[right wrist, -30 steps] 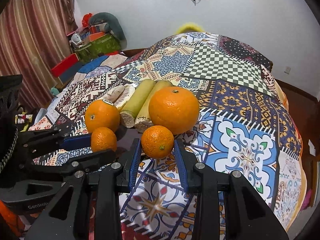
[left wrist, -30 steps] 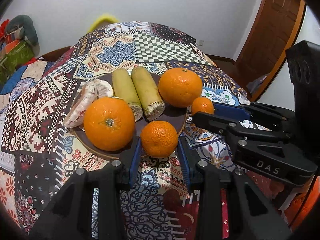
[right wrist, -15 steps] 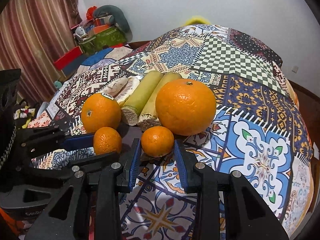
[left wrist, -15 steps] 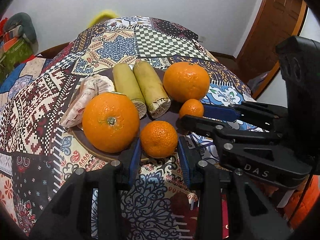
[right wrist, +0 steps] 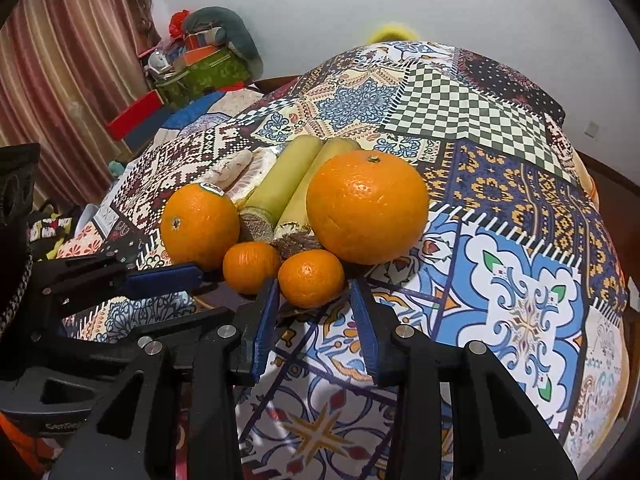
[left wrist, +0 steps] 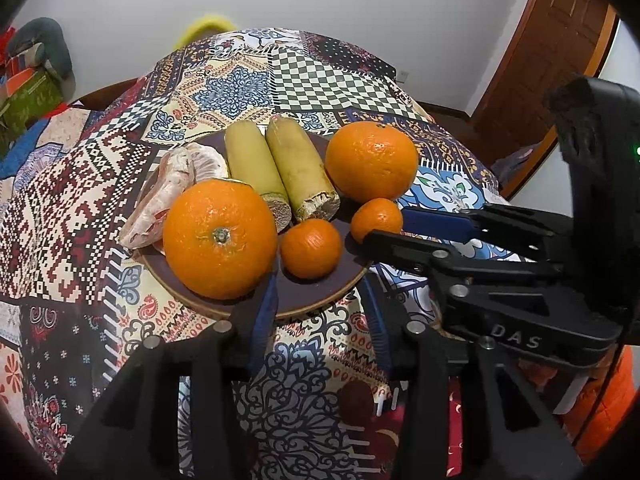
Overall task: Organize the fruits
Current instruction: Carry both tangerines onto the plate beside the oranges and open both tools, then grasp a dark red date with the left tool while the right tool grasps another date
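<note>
A dark round plate (left wrist: 320,294) holds two big oranges (left wrist: 220,238) (left wrist: 371,162), two sugarcane pieces (left wrist: 300,172), peeled pomelo segments (left wrist: 176,188) and two mandarins. My left gripper (left wrist: 320,304) is open; its mandarin (left wrist: 311,247) lies on the plate just beyond the fingertips. My right gripper (right wrist: 314,302) is open, its fingertips flanking the other mandarin (right wrist: 311,283) at the plate's right rim. That mandarin also shows in the left wrist view (left wrist: 376,219), with the right gripper's fingers (left wrist: 436,220) beside it. The left gripper's fingers (right wrist: 160,276) show in the right wrist view.
The plate sits on a round table under a patchwork cloth (right wrist: 520,216). A wooden door (left wrist: 548,40) is at the right. Boxes and clutter (right wrist: 200,64) stand by the curtain behind the table's left side.
Both grippers have moved the mandarins forward onto the plate. The left gripper has drawn back from its mandarin, which now lies free on the plate.
</note>
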`<state>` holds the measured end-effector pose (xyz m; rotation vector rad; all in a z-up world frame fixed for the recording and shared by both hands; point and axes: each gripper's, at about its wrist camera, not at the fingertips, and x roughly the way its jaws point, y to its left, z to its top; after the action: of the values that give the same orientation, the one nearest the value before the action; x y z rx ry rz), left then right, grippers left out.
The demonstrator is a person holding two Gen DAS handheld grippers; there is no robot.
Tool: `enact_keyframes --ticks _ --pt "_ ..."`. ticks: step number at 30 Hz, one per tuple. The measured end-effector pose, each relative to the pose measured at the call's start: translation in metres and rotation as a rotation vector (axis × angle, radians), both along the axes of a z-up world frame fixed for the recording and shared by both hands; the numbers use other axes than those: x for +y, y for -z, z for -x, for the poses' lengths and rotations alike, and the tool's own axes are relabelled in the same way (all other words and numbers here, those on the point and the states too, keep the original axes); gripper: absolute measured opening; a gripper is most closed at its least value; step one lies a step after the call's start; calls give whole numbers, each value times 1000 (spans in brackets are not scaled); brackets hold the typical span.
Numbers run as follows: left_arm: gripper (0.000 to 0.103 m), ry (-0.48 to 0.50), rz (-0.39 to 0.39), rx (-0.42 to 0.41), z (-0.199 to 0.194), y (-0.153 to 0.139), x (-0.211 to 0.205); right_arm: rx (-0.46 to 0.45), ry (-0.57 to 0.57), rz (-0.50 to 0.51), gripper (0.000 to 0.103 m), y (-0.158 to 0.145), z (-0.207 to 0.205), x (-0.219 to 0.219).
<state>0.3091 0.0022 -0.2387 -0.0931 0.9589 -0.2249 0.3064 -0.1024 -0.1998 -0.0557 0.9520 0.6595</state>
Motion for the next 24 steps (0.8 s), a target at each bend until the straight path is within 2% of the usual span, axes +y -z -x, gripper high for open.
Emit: enact_keyframes --ticks 8,17,21,24 --pt "45 -14 -19 -40 18 -18 0 -38 16 -3 34 -21 16 -8" --pt "47 -78 -35 -117 55 -55 20 -112 15 -4 35 -55 47 -9" --pt "49 -111 -46 -151 74 -67 32 -148 15 -3 47 -67 63 -6" --pt "49 -125 -51 -159 84 -69 38 -158 9 5 49 -68 72 -2"
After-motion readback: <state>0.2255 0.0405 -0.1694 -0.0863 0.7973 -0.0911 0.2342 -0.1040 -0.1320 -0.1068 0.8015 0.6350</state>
